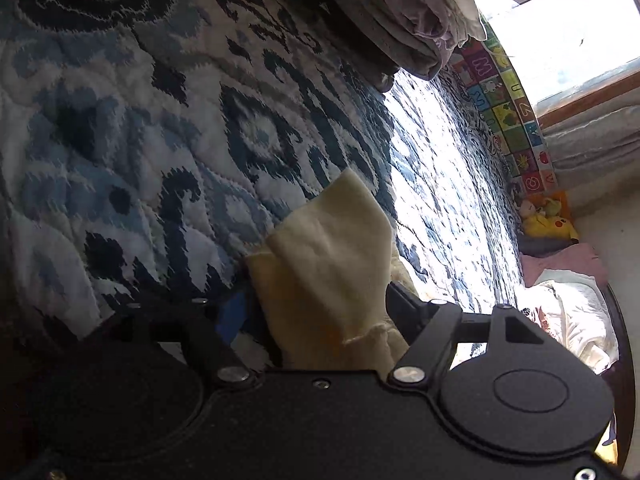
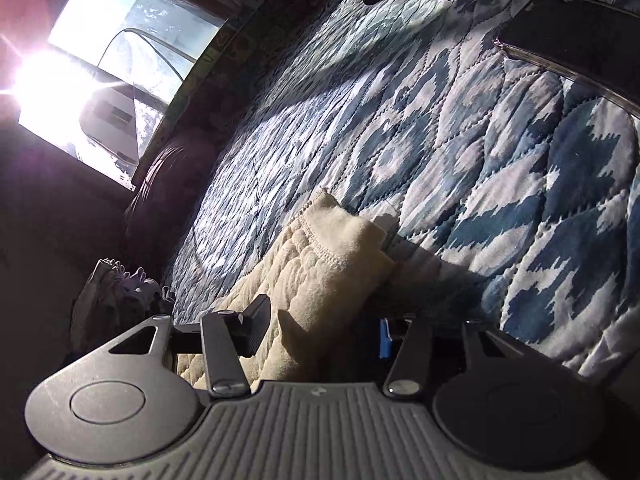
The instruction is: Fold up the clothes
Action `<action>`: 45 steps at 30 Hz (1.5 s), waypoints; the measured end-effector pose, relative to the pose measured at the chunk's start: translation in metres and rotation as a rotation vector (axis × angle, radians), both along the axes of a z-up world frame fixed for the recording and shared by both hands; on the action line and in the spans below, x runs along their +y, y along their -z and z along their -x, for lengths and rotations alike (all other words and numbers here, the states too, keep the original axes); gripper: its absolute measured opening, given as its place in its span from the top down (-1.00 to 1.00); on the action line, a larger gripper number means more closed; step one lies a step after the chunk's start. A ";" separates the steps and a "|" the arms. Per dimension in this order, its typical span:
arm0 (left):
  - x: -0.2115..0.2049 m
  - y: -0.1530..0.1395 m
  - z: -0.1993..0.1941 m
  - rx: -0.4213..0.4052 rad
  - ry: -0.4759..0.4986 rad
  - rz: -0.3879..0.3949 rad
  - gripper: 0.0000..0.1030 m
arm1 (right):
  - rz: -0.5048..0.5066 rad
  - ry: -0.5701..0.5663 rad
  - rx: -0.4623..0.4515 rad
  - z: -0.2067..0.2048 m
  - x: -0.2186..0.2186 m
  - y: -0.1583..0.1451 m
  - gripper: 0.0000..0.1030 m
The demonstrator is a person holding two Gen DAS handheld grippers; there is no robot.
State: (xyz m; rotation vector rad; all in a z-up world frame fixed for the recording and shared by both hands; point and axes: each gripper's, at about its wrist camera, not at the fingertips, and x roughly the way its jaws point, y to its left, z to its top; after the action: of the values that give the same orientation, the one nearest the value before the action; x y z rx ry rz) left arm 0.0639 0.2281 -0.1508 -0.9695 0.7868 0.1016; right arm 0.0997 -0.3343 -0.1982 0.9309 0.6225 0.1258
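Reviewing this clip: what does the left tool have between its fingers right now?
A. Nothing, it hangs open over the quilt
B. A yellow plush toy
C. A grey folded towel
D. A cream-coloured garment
D. In the left wrist view the left tool has a bunched fold of the cream-coloured garment between its fingers, above the blue patterned quilt.

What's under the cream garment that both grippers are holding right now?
The blue-and-white patterned quilt spreads beneath and beyond the cream garment. The left gripper and right gripper each pinch a bunch of it. Whatever lies directly under its folds is covered.
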 end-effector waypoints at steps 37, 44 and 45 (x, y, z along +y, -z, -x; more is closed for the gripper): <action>-0.075 -0.070 0.001 -0.337 0.488 -0.524 -0.02 | 0.043 -0.033 -0.095 -0.041 0.000 -0.100 0.82; -0.101 -0.054 -0.003 -0.381 0.860 -0.831 -0.29 | 0.007 -0.047 -0.087 -0.123 0.021 -0.120 0.82; -0.104 -0.050 -0.004 -0.384 0.905 -0.877 -0.35 | 0.006 -0.047 -0.081 -0.132 0.024 -0.121 0.82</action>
State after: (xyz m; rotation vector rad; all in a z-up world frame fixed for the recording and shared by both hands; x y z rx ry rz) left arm 0.0677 0.1240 -0.1007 0.2429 0.6554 -0.4822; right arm 0.2319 -0.3102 -0.0771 0.9009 0.5695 0.2028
